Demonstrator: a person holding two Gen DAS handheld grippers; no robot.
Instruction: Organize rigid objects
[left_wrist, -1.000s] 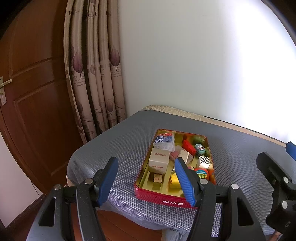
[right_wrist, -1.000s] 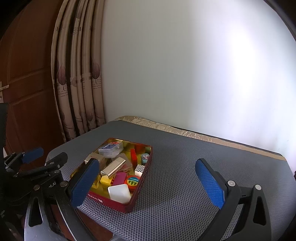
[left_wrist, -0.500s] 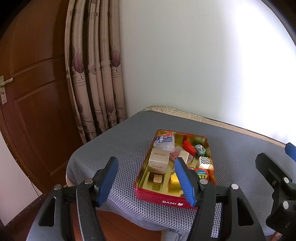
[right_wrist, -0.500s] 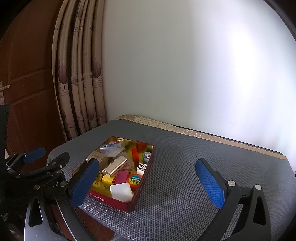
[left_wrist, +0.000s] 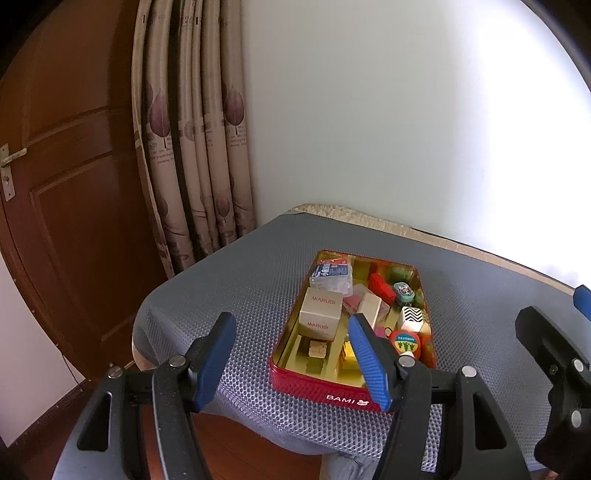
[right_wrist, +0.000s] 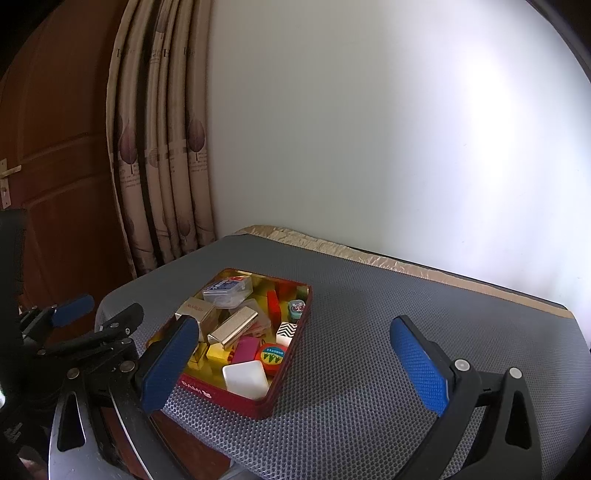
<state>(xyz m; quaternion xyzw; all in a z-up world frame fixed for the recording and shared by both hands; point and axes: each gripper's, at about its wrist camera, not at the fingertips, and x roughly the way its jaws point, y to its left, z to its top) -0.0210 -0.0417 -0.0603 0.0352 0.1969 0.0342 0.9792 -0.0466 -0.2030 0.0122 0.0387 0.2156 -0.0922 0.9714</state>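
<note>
A red tin (left_wrist: 332, 392) with a gold inside sits near the front left corner of the grey mat, filled with several small rigid things. Among them are a beige box (left_wrist: 319, 314), a clear case (left_wrist: 330, 277), a red block (left_wrist: 382, 286) and a zigzag cube (left_wrist: 412, 317). In the right wrist view the tin (right_wrist: 229, 395) also shows a white tile (right_wrist: 245, 374) and a ribbed gold bar (right_wrist: 232, 326). My left gripper (left_wrist: 291, 319) hovers open before the tin's near end. My right gripper (right_wrist: 291, 325) is open beside it, holding nothing.
The grey honeycomb mat (right_wrist: 369, 332) stretches right of the tin to a white wall. Patterned curtains (left_wrist: 192, 147) and a brown door (left_wrist: 55, 184) stand at the left. The table's front edge drops to a wooden floor (left_wrist: 240, 443). The right gripper (left_wrist: 554, 302) shows at the left wrist view's edge.
</note>
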